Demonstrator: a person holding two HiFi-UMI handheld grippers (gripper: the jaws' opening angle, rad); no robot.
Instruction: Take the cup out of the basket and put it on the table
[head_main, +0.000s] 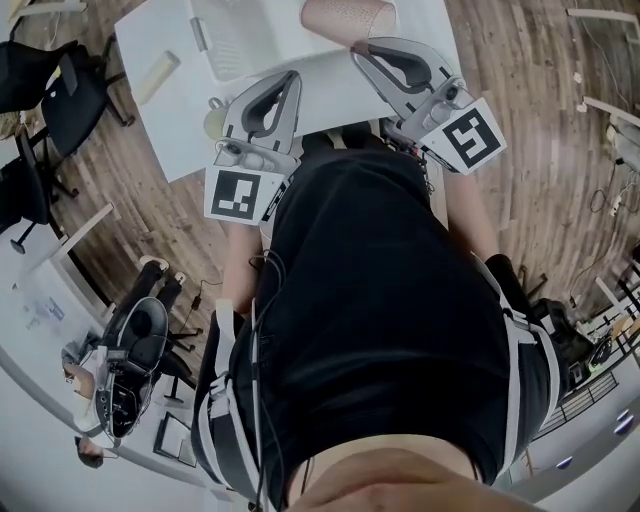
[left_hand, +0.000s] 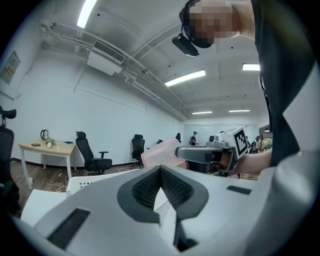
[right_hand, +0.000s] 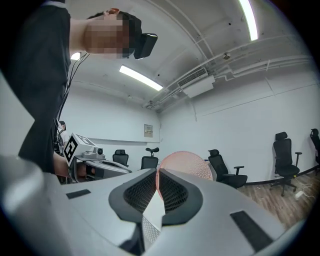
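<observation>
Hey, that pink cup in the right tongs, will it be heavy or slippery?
Probably light: the pink cup juts out from the right tongs, held by a narrow pinch on its wall alone. That small grip might let it pivot or slip. Round-bodied, it could roll if set down on its side.

Office room: white walls (left_hand: 50, 100), white ceiling with strip lights (left_hand: 185, 77) and a mounted AC unit (left_hand: 105, 59). Wood-plank floor (head_main: 540, 120). Black swivel chairs (left_hand: 91, 154) stand along the wall beside a small wooden desk (left_hand: 47, 146) carrying a kettle (left_hand: 44, 134). White table (head_main: 180, 130).
</observation>
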